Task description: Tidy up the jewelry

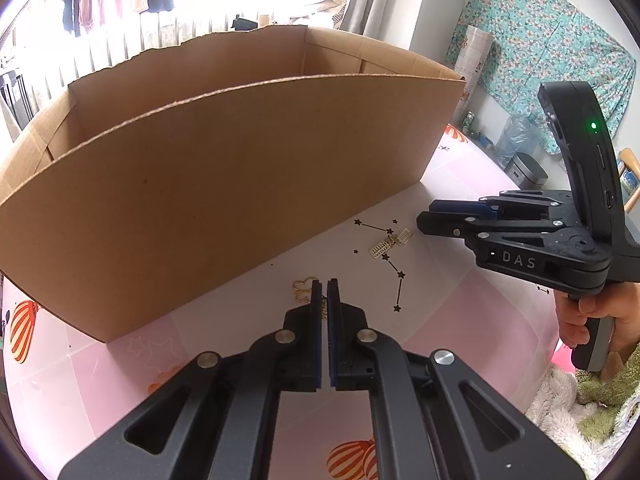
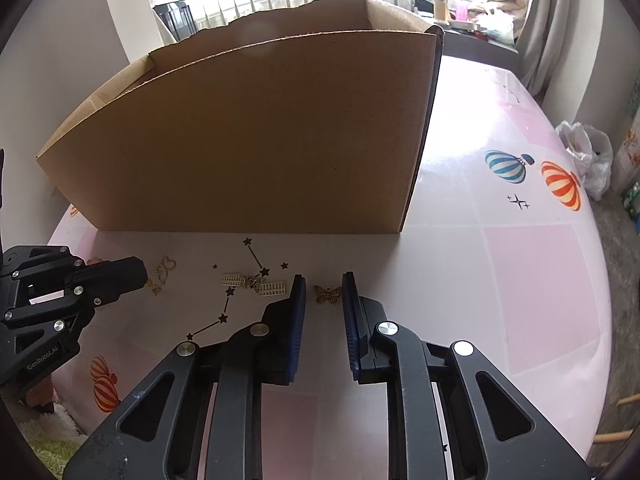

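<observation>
An open cardboard box [image 1: 224, 184] stands on the pink table; it also shows in the right wrist view [image 2: 256, 136]. My left gripper [image 1: 324, 286] is shut on a small gold charm [image 2: 155, 288] at the table surface, beside a gold open-loop charm [image 1: 302, 289], which also shows in the right wrist view [image 2: 166, 268]. A gold ladder-shaped pair of charms [image 1: 391, 243] lies in front of the box, also in the right wrist view [image 2: 254, 283]. My right gripper [image 2: 324, 280] is open around a bronze butterfly charm [image 2: 328, 294] lying on the table. In the left wrist view the right gripper [image 1: 424, 218] hovers near the ladder charms.
The tablecloth [image 2: 520, 264] is pink and white with balloon and star prints. A white plastic bag [image 2: 588, 156] sits at the far right table edge. A metal tin [image 1: 526, 172] and a plastic bottle [image 1: 514, 140] stand past the box. A fluffy rug [image 1: 580, 412] lies below the table.
</observation>
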{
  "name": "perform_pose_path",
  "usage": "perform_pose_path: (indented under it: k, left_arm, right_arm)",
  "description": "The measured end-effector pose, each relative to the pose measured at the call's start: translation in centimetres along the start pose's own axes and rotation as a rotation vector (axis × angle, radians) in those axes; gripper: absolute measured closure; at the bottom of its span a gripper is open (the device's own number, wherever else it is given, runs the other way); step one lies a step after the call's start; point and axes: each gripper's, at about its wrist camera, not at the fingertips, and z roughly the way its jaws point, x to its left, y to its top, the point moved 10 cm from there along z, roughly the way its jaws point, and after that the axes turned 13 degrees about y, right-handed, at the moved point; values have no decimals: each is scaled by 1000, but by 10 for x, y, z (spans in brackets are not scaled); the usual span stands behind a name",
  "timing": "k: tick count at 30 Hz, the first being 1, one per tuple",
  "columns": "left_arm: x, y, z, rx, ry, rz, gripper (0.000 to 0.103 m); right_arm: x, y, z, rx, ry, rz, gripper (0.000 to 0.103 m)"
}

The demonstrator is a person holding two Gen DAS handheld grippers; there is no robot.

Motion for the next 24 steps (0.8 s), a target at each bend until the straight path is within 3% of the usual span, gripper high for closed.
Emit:
perform_pose_path:
  k: [8, 24]
  left_arm:
    - [1, -1, 2, 2, 0, -5, 101]
    - [2, -1, 2, -1, -1, -4, 101]
  right_arm:
    - [4, -3, -1, 9, -37, -64, 93]
    - [-1, 0, -6, -4, -14, -36, 97]
